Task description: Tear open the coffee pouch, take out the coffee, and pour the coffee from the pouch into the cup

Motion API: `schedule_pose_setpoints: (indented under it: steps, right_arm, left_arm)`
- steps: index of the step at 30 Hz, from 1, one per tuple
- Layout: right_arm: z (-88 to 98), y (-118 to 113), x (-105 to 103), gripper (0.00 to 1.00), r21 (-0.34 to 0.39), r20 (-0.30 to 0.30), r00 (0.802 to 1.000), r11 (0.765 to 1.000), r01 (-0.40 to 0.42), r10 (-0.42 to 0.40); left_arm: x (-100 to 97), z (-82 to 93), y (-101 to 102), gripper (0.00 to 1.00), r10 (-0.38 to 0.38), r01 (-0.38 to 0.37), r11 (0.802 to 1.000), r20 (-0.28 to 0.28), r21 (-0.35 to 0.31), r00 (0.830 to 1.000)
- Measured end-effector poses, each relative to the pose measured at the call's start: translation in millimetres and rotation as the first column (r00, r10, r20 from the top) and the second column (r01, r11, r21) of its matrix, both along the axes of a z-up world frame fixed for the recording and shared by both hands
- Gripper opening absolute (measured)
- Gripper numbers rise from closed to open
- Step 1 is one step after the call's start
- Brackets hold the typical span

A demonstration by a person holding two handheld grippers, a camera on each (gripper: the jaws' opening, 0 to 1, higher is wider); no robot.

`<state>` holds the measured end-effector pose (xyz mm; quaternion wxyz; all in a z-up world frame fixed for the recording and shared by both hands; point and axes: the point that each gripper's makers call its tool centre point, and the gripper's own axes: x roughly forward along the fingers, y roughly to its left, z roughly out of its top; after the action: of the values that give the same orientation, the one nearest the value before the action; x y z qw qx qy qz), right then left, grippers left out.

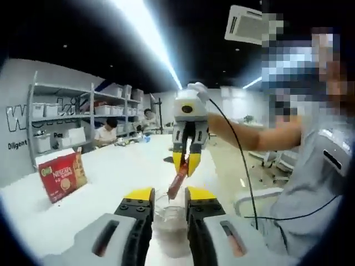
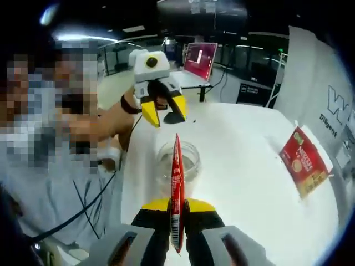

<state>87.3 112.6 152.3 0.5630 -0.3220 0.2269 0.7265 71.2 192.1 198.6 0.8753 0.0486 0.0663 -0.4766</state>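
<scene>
My right gripper (image 2: 177,213) is clenched on the red coffee pouch (image 2: 177,191), holding it upright just above the glass cup (image 2: 178,160) on the white surface (image 2: 249,172), while my left gripper (image 2: 165,112) hangs released beyond the cup.

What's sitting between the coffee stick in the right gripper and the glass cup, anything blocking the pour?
Nothing visible. The right gripper holds the coffee stick pointing at the glass cup, with open air between. The left gripper hovers beyond the cup, jaws apart.
</scene>
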Motion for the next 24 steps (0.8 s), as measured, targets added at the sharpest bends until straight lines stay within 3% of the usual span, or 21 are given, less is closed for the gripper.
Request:
schedule_pose_setpoints:
  steps: [1, 2, 3, 5, 8, 13, 15, 16, 21, 24]
  right_arm:
    - [0.5, 0.5, -0.1, 0.1, -0.004, 0.004, 1.0, 1.0, 0.0, 0.0]
    - [0.6, 0.5, 0.3, 0.1, -0.012, 0.004, 1.0, 1.0, -0.002, 0.002]
    - [0.3, 0.3, 0.6, 0.1, -0.02, 0.007, 1.0, 1.0, -0.005, 0.005]
    - [-1.2, -0.8, 1.2, 0.1, -0.037, 0.012, 1.0, 0.999, -0.001, 0.002]
    - [-1.6, -0.6, 1.4, 0.1, -0.052, 0.013, 1.0, 0.999, -0.008, 0.009]
    - [-1.7, 0.1, 0.5, 0.1, -0.063, 0.018, 1.0, 0.998, -0.015, 0.016]
    - [-1.5, 0.1, -0.2, 0.1, -0.069, 0.024, 1.0, 0.997, -0.016, 0.018]
    - [-1.4, 0.1, 0.0, 0.1, -0.072, 0.028, 0.999, 0.997, -0.017, 0.019]
    - [-0.7, -1.2, -0.7, 0.1, -0.086, 0.035, 0.999, 0.996, -0.02, 0.023]
    - [-0.4, -1.6, -0.6, 0.1, -0.089, 0.036, 0.999, 0.996, -0.022, 0.025]
  left_arm:
    - [1.7, -2.3, -2.7, 0.24, -0.011, 0.013, 1.0, -0.051, 0.022, 0.999]
    - [2.0, -2.5, -4.1, 0.23, -0.016, 0.018, 0.999, -0.06, 0.03, 0.998]
    - [-0.7, -3.2, -13.6, 0.23, -0.072, 0.078, 0.994, -0.077, 0.078, 0.994]
    - [-0.5, -5.6, -20.5, 0.24, -0.092, 0.108, 0.988, -0.138, 0.113, 0.986]
    - [5.7, -15.6, -26.8, 0.23, -0.08, 0.124, 0.952, -0.162, 0.28, 0.984]
    - [-5.0, -21.6, -41.3, 0.22, -0.112, 0.207, 0.908, -0.266, 0.364, 0.957]
    - [1.0, -27.5, -41.7, 0.22, -0.083, 0.197, 0.861, -0.254, 0.469, 0.964]
    - [-0.4, -30.1, -42.9, 0.22, -0.08, 0.207, 0.847, -0.268, 0.489, 0.96]
    - [2.9, -34.9, -47.6, 0.18, -0.059, 0.21, 0.81, -0.281, 0.548, 0.958]
    - [2.9, -35.8, -49.6, 0.13, -0.06, 0.217, 0.808, -0.29, 0.548, 0.955]
